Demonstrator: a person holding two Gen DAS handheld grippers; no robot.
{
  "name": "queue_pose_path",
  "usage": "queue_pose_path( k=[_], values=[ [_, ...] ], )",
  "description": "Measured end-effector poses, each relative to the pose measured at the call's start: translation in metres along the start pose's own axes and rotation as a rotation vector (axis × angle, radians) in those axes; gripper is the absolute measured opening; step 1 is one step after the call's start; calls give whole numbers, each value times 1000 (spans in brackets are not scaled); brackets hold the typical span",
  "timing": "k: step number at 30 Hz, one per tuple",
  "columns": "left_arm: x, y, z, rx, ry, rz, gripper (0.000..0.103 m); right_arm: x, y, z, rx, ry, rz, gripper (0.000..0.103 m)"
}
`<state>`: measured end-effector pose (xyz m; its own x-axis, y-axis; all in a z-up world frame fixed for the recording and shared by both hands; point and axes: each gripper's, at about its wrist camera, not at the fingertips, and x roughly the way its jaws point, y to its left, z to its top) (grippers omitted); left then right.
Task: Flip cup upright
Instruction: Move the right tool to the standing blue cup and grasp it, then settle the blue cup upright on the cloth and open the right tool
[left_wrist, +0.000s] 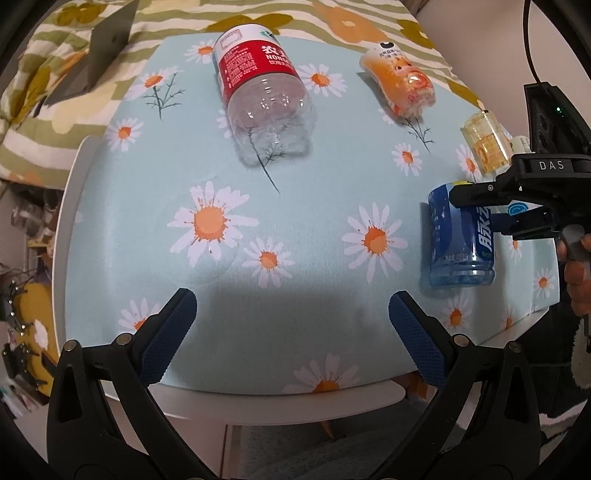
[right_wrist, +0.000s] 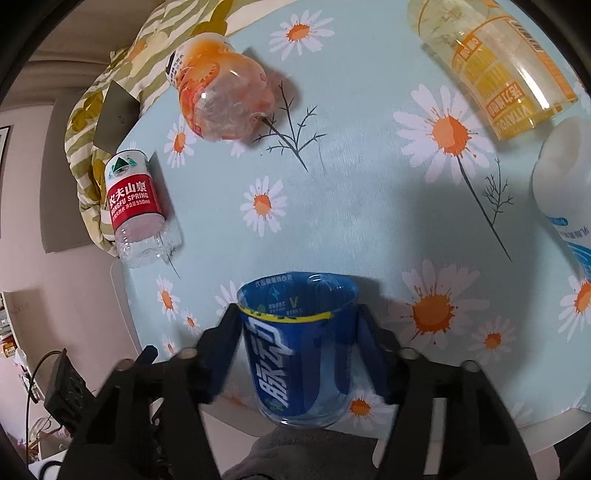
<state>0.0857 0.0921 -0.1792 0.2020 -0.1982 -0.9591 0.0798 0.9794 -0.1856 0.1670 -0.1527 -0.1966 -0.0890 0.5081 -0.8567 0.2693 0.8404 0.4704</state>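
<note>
A blue cup (left_wrist: 460, 243) cut from a labelled bottle stands rim-up near the right side of the daisy cloth, its base at or just above the fabric. My right gripper (left_wrist: 476, 212) reaches in from the right and is shut on the cup's upper half. In the right wrist view the blue cup (right_wrist: 299, 354) fills the gap between the two blurred fingers (right_wrist: 225, 339) of the right gripper (right_wrist: 299, 332), open rim away from the camera. My left gripper (left_wrist: 291, 317) hangs open and empty over the front of the table.
A red-labelled clear cup (left_wrist: 258, 92) and an orange cup (left_wrist: 402, 85) lie on their sides at the back. A yellow cup (right_wrist: 498, 62) and a white bottle (right_wrist: 565, 192) lie right of the blue one. The white table edge (left_wrist: 295, 402) is near; floral bedding (left_wrist: 44, 110) lies behind.
</note>
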Motion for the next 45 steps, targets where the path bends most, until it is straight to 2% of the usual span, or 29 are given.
queue_pose_path(
  k=[7,12,13,16,17,20,24,28,34,45],
  values=[
    [-8,-1,0,8,-10,9,103,-2,1,-2,-2,-23,13,54],
    [-22,0,0,12,-30,26,103,-27,9,-10,-33,-106,32,54],
    [-24,1,0,10,-40,26,103,-35,11,-13,-52,-143,31,54],
    [-27,4,0,0,-57,34,103,-57,23,-31,-143,-344,22,54],
    [-27,5,0,-4,-61,42,103,-62,27,-40,-184,-447,13,54],
    [-30,13,-4,-21,-73,73,103,-59,32,-65,-265,-680,-56,54],
    [-35,21,-11,-24,-87,95,103,-41,32,-80,-313,-835,-132,54],
    [-35,26,-15,-18,-97,137,103,-21,32,-84,-360,-883,-182,54],
    [-37,20,-18,-1,-118,146,103,-14,34,-96,-411,-937,-215,55],
    [-35,4,-27,19,-111,132,103,-7,25,-128,-491,-912,-261,55]
  ],
)
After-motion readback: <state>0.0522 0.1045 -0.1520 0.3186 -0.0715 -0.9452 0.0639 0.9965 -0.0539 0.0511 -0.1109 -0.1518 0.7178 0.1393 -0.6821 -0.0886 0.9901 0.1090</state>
